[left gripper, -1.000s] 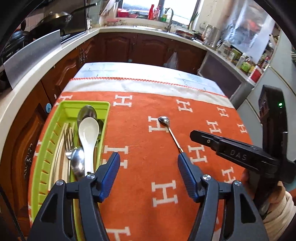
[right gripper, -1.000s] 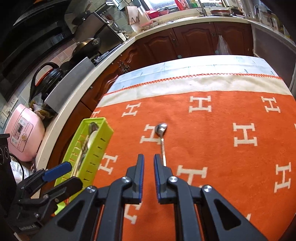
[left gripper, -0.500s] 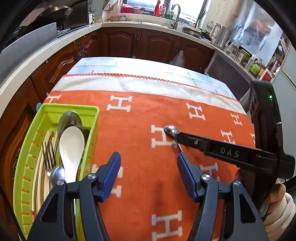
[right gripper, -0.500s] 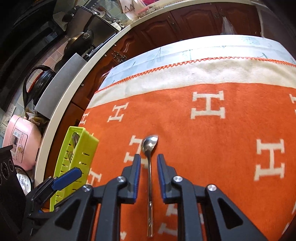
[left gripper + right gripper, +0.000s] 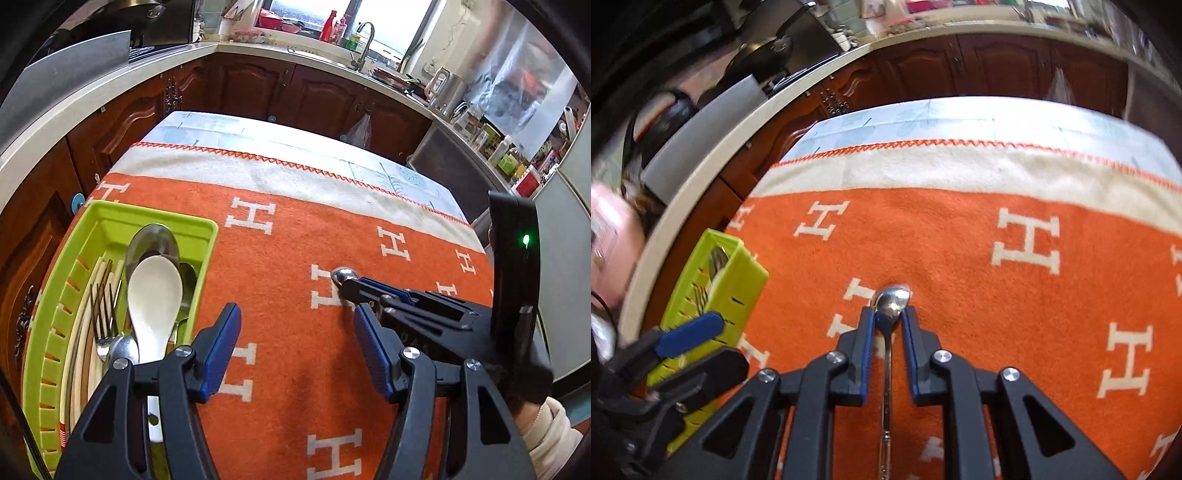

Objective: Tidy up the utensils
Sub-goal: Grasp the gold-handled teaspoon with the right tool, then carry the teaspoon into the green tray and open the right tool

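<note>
A small metal spoon point(image 5: 892, 301) lies on the orange cloth, bowl pointing away from me. My right gripper point(image 5: 888, 317) is down over it, fingers either side of the neck just behind the bowl. Its jaws are closing, with a gap still on both sides of the handle. In the left wrist view the right gripper point(image 5: 351, 286) hides all but the spoon's bowl point(image 5: 341, 275). My left gripper point(image 5: 295, 325) hangs open over bare cloth with nothing between its fingers, just right of the green tray point(image 5: 184, 221). The tray holds a white spoon point(image 5: 155, 295), metal spoons and forks point(image 5: 101, 314).
The orange cloth point(image 5: 295, 240) with white H marks covers the table, and a cream border runs along its far edge. Dark wooden cabinets and a pale counter surround the table on the left and far sides. A person's sleeve point(image 5: 550, 432) is at lower right.
My right gripper slid forward and down along the spoon until its tips reached the bowl, opening slightly. The left gripper drifted lower toward the cloth beside the tray, still open.
</note>
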`<state>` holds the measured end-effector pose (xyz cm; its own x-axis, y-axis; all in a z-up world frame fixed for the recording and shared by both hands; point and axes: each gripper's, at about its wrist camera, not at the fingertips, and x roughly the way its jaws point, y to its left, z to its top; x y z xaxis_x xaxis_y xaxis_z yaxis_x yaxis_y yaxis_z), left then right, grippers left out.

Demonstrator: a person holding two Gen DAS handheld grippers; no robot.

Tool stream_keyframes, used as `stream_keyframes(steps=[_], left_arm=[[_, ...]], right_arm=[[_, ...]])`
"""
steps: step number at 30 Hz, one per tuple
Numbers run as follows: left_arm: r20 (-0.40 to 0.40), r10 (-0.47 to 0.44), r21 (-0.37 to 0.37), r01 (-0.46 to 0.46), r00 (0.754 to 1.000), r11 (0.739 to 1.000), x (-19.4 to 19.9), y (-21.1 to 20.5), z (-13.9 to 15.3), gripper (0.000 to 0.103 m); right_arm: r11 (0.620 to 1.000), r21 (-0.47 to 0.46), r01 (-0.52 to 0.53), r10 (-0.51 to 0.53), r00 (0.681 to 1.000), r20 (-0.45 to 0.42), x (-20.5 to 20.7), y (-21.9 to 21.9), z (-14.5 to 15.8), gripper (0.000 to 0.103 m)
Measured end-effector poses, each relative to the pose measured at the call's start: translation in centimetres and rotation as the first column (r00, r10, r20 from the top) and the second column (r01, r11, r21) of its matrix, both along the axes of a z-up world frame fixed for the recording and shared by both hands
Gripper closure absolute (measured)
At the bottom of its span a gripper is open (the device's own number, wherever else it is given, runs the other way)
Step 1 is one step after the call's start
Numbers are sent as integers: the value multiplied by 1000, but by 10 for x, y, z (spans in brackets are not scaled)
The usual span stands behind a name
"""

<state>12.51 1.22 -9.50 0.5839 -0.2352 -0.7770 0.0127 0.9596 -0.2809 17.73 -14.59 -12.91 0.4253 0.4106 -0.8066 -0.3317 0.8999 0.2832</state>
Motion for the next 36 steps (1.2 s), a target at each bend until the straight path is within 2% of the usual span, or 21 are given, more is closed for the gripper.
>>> stream_keyframes(steps=[4, 8, 15, 18, 23, 26, 31, 33, 36], left_arm=[[15, 10, 3, -10, 1000, 1000, -4, 6, 4, 41], [21, 16, -3, -16, 1000, 1000, -7, 10, 7, 41], [28, 17, -14, -17, 999, 1000, -11, 15, 8, 41], [35, 23, -11, -23, 999, 1000, -14, 17, 10, 41], [8, 44, 6, -44, 999, 999, -20, 27, 15, 41], [-13, 67, 68, -66, 998, 995, -27, 37, 25, 41], [14, 145, 215, -144, 989, 966, -58, 69, 50, 41], [5, 179, 242, -175, 984, 954, -71, 85, 55, 41], [-19, 223, 244, -212, 975, 946, -89, 108, 57, 41]], right_arm=[[999, -46, -29, 32, 998, 63, -11, 7, 5, 99], [994, -101, -51, 61, 993, 100, -19, 14, 6, 99], [993, -73, -89, 91, 995, 29, -10, 20, 2, 98], [986, -129, -101, 111, 991, 68, -15, 31, 1, 98], [996, -55, -68, 71, 997, 44, -18, 24, 8, 101], [998, 8, -59, 58, 997, 47, -26, 21, 26, 101], [988, 128, -84, 77, 995, 60, -50, 33, 69, 101], [980, 169, -103, 95, 994, 56, -62, 48, 82, 101], [968, 221, -120, 115, 993, 37, -77, 74, 91, 101]])
